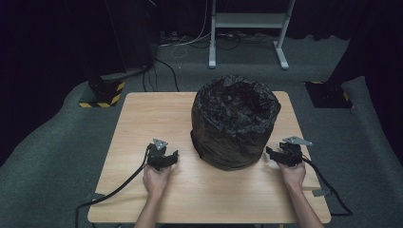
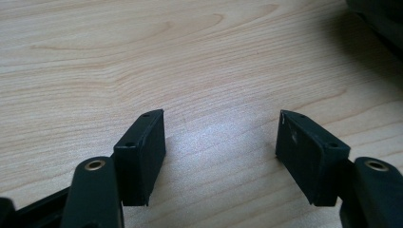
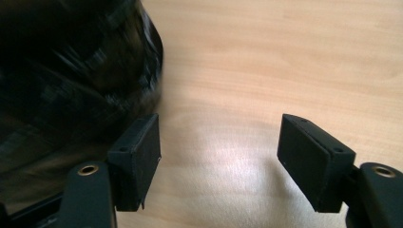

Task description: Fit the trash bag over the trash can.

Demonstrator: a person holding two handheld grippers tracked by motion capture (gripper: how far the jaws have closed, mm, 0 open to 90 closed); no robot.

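A round bin lined with a crinkled black plastic bag (image 1: 234,121) stands in the middle of the wooden table (image 1: 142,118). My left gripper (image 1: 172,157) rests low on the table to the bin's left, jaws open with bare wood between them (image 2: 221,137). My right gripper (image 1: 270,154) sits at the bin's right side near its base, jaws open and empty (image 3: 218,140). In the right gripper view the black bag (image 3: 71,71) lies just beyond the left jaw, blurred, and contact cannot be told.
A cable trails from each gripper off the table's front edge. Beyond the table are a grey floor, a white metal stand (image 1: 247,28) and two black-and-yellow striped bases (image 1: 102,92). Bare tabletop lies left of and in front of the bin.
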